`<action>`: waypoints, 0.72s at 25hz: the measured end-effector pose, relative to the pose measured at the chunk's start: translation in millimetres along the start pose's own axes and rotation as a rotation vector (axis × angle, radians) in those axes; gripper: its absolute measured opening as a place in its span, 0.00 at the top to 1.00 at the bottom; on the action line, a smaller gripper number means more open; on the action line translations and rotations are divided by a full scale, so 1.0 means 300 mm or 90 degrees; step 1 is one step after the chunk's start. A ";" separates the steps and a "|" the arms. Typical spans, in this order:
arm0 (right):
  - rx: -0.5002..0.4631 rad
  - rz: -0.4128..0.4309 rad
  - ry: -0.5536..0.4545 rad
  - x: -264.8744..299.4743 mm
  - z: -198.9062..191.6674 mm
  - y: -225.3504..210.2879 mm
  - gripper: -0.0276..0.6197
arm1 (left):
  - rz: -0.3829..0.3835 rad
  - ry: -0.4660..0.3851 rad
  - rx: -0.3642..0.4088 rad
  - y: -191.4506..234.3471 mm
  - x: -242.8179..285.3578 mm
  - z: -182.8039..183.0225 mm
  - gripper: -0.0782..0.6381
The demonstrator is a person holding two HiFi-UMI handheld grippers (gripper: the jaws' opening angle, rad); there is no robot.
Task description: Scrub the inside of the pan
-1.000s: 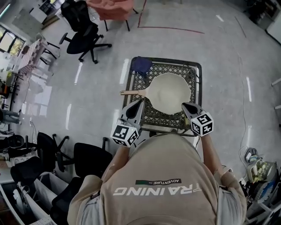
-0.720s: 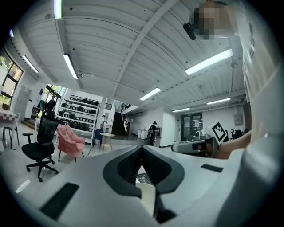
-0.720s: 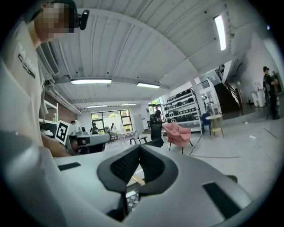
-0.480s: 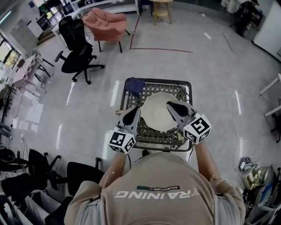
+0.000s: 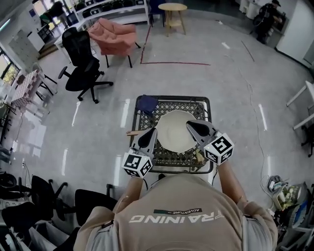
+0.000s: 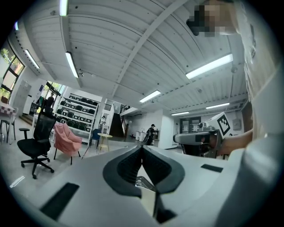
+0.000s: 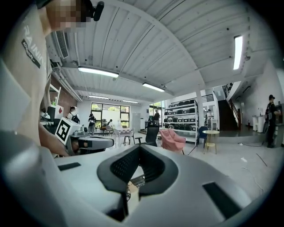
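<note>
A cream pan lies on a black mesh table, its wooden handle pointing left. A dark blue cloth sits at the table's far left corner. My left gripper hovers by the pan's left rim near the handle, jaws together and empty. My right gripper hangs over the pan's right side, jaws also together with nothing in them. Both point level across the room, well above the table. In the left gripper view the tips meet. In the right gripper view the tips meet too.
A small yellowish thing lies near the table's front right corner. A black office chair and a pink armchair stand to the far left, a round stool beyond. Dark chairs crowd the near left.
Both grippers have risen above the table. The right one came up most, from the table's front right edge to over the pan's right side. The head view has tilted further out.
</note>
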State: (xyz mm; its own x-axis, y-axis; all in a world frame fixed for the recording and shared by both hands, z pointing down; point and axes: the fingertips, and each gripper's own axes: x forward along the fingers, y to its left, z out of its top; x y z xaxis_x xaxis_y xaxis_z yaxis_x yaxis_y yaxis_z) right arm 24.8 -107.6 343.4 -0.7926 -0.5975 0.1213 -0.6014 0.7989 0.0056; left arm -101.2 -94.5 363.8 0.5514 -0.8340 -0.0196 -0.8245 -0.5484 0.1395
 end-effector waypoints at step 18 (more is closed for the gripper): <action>-0.007 0.004 -0.019 0.016 0.002 -0.046 0.93 | -0.012 0.004 0.030 -0.047 0.044 0.038 0.87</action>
State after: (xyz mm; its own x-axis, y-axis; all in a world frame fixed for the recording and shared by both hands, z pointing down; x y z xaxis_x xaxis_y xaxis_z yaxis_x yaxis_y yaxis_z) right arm 29.3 -121.6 343.3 -0.7993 -0.5939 0.0918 -0.5952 0.8034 0.0153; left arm -83.8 -98.4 350.3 0.5678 -0.8230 -0.0149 -0.8188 -0.5666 0.0926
